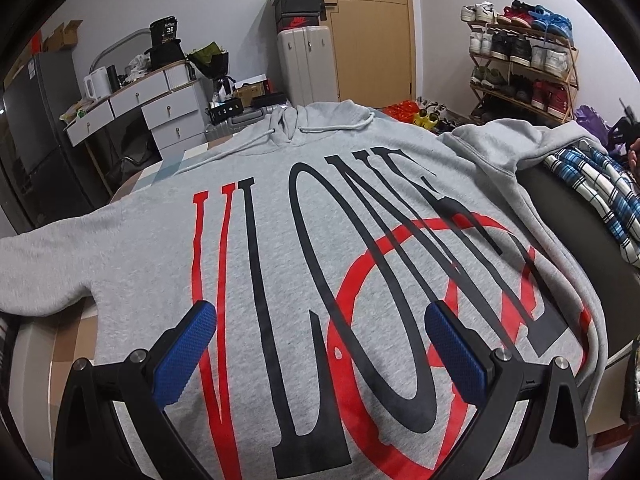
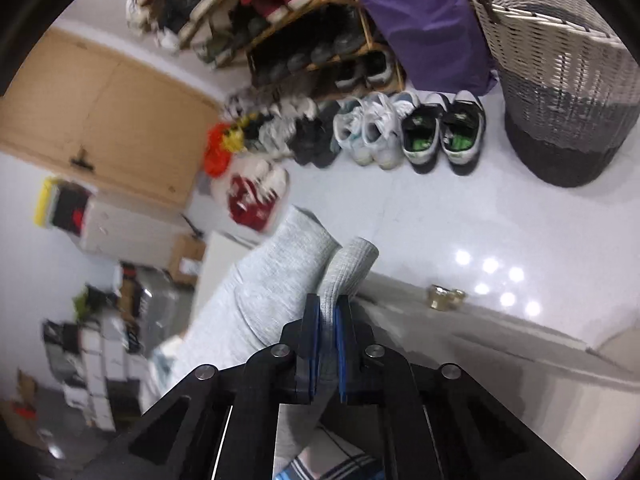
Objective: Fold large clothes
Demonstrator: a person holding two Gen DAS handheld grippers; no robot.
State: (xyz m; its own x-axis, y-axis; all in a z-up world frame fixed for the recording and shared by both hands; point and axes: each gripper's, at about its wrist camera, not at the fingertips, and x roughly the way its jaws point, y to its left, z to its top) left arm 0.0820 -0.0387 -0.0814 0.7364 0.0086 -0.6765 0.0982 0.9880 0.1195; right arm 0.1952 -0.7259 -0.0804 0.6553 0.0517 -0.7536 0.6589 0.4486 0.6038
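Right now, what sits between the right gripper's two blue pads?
In the right wrist view, the ribbed cuff of the grey hoodie sleeve is pinched between the right gripper pads; nothing else is there.

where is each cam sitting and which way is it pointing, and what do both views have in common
Left wrist: on the left gripper, looking down and forward over the grey hoodie spread flat, toward a door and a shoe rack; its two blue-padded fingers show, open, above the print.
Right wrist: on the right gripper, tilted toward the floor, a woven basket and shoes; its fingers show, shut on the hoodie's ribbed cuff.
Shared: the hoodie, the shoe rack and the door.
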